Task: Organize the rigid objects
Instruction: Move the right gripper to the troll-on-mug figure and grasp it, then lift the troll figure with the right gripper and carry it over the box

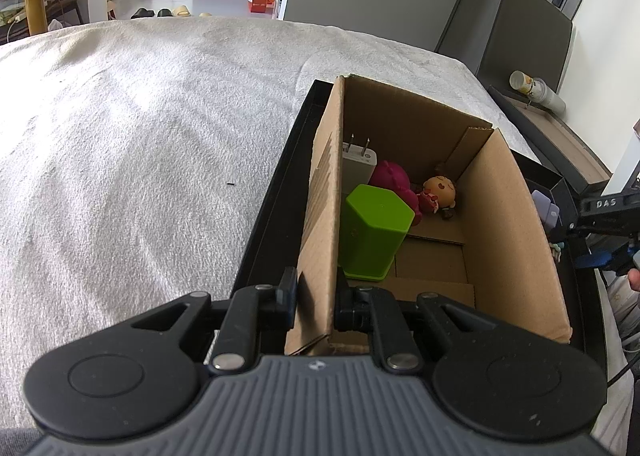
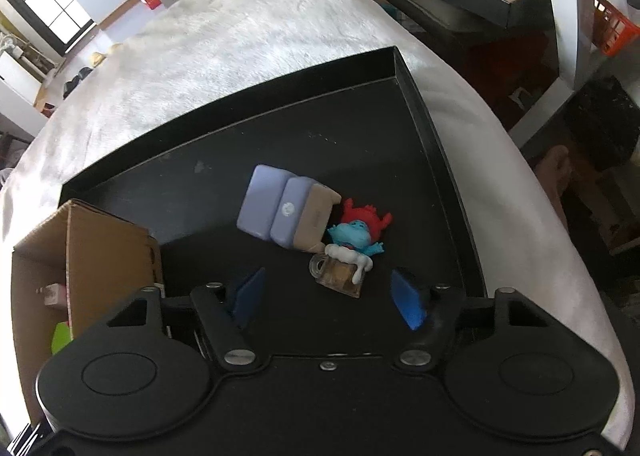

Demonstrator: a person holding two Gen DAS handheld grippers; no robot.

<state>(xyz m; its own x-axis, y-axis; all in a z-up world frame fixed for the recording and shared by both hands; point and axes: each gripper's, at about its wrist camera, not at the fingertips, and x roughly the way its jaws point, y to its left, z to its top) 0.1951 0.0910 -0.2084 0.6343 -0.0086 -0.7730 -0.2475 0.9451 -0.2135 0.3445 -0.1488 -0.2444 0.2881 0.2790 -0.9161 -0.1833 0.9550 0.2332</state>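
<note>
Blue figurine [image 2: 354, 235] with red hat lies in black tray [image 2: 424, 128], touching lavender case [image 2: 280, 212], above gap of right claw [image 2: 330, 298]. Right claw apart, nothing between pads. Cardboard box [image 1: 516, 224] stands in tray's other end, holding green block [image 1: 372, 232], white charger [image 1: 358, 166], pink toy [image 1: 394, 180], small doll [image 1: 438, 192]. Left claw [image 1: 316, 296] clamped on box wall. Tray rests on white blanket [image 1: 140, 136].

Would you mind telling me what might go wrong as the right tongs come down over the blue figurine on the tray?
The blue figurine leans on the lavender case, so the open right tongs may nudge or pinch both. The left tongs clamp only one cardboard box wall, which might bend or tip.
</note>
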